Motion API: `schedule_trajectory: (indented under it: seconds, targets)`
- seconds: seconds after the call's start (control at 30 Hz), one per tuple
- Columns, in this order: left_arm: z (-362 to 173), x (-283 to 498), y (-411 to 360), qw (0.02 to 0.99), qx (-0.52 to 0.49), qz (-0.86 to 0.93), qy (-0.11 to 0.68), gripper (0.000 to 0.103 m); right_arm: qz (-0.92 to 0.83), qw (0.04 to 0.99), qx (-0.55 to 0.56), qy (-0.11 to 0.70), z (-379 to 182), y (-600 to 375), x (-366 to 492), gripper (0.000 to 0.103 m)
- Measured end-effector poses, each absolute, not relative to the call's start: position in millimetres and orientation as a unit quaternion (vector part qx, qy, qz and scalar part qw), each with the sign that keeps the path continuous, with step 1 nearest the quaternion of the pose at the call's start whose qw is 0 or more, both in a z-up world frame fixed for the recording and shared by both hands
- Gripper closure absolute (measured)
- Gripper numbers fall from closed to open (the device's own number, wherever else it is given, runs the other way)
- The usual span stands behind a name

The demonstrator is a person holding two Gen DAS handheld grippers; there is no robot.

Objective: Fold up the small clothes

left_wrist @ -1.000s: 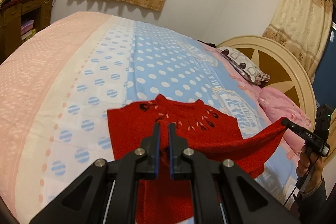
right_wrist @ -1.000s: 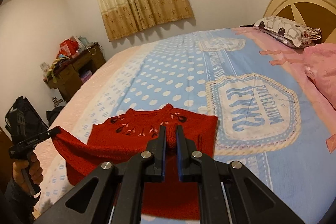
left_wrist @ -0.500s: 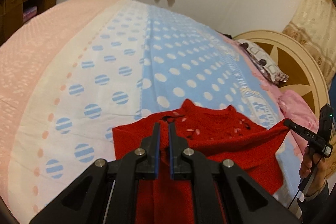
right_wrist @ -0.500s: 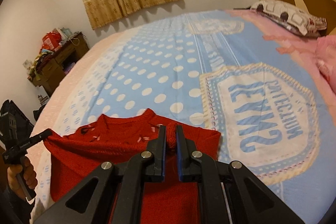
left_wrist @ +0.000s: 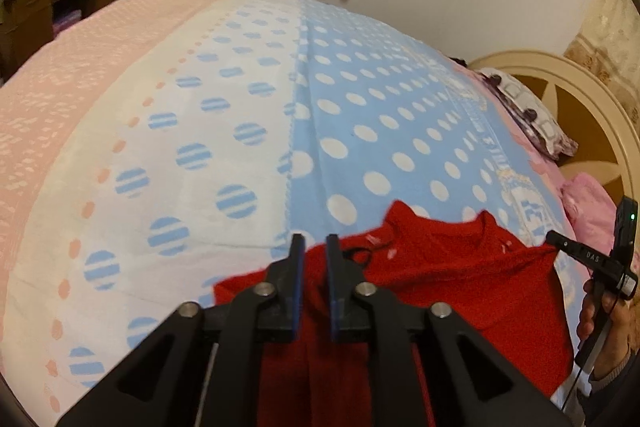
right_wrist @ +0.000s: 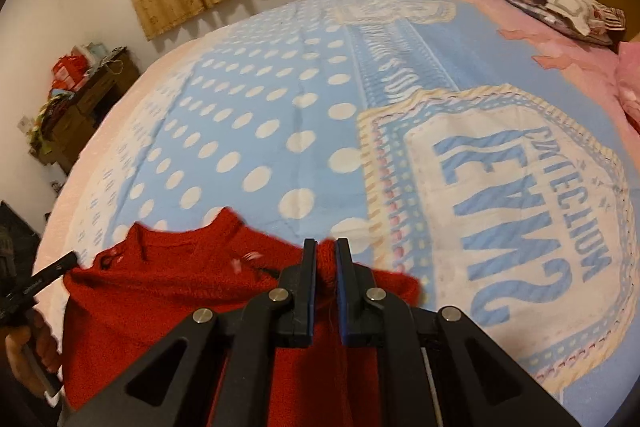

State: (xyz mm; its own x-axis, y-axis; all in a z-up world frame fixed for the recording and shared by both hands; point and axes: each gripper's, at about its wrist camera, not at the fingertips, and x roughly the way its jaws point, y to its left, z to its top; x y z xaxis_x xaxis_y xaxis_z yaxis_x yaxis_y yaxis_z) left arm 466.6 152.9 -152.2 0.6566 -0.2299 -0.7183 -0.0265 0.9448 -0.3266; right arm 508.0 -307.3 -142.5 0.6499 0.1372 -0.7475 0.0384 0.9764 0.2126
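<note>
Sweater [left_wrist: 460, 291] on bed [left_wrist: 240, 131], pillow [left_wrist: 532, 111] behind.

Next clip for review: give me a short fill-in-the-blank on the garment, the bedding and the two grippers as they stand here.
1. The sweater being folded is ____ in colour.
2. It lies on a bedspread whose blue part is patterned with white ____.
3. In the right wrist view, the right gripper has a bunch of ____ fabric between its jaws.
4. The left gripper has just been opening; its jaws stand slightly ____.

Missing words: red; dots; red; apart
</note>
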Motion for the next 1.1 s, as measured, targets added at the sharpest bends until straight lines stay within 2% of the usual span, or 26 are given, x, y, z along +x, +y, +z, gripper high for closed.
schedule_trajectory:
  seconds: [0.03, 0.07, 0.1, 0.13, 0.27, 0.47, 0.57, 0.63, 0.87, 0.97, 1.1]
  targets:
    - [-149.8, 464.4, 156.5, 0.897, -0.161, -0.058, 0.408, 0.067, 0.023, 0.904, 0.102, 0.414, -142.2, -307.6, 509.1, 0.087]
    - [-147.8, 462.7, 158.9, 0.898, -0.164, -0.058, 0.404, 0.054, 0.02, 0.907, 0.099, 0.409, -141.1, -308.5, 509.7, 0.069]
    - [-144.3, 457.7, 161.7, 0.902, -0.163, -0.051, 0.397, 0.05, 0.018, 0.908, 0.101, 0.405, -139.7, -310.0, 508.6, 0.04]
    - [-139.9, 449.6, 163.6, 0.907, -0.158, -0.046, 0.387, 0.046, 0.028, 0.909, 0.109, 0.402, -137.7, -311.4, 505.7, 0.035]
    - [-134.1, 427.2, 155.6, 0.92, -0.109, -0.045, 0.375, 0.036, 0.048, 0.912, 0.102, 0.395, -127.5, -302.5, 487.7, 0.035]
    - [-149.5, 427.3, 125.6, 0.919, -0.025, -0.036, 0.392, 0.036, 0.059, 0.905, -0.054, 0.419, -134.2, -246.8, 474.0, 0.035]
    - [-160.5, 441.8, 115.8, 0.912, 0.014, -0.007, 0.409, 0.033, 0.094, 0.879, -0.058, 0.464, -153.9, -233.7, 489.2, 0.035]
    - [-168.3, 450.5, 117.8, 0.91, 0.035, 0.03, 0.412, 0.033, 0.052, 0.869, -0.094, 0.484, -172.3, -230.2, 498.2, 0.035]
    - [-194.8, 477.0, 165.3, 0.893, -0.036, 0.079, 0.441, 0.03, -0.013, 0.877, -0.019, 0.48, -178.1, -278.6, 502.1, 0.036]
    - [-186.8, 465.2, 164.4, 0.899, -0.039, 0.075, 0.429, 0.032, -0.021, 0.883, -0.043, 0.468, -171.1, -275.7, 494.4, 0.036]
    - [-165.1, 438.4, 155.7, 0.914, -0.047, 0.059, 0.398, 0.031, 0.01, 0.896, -0.02, 0.443, -156.3, -271.4, 493.7, 0.035]
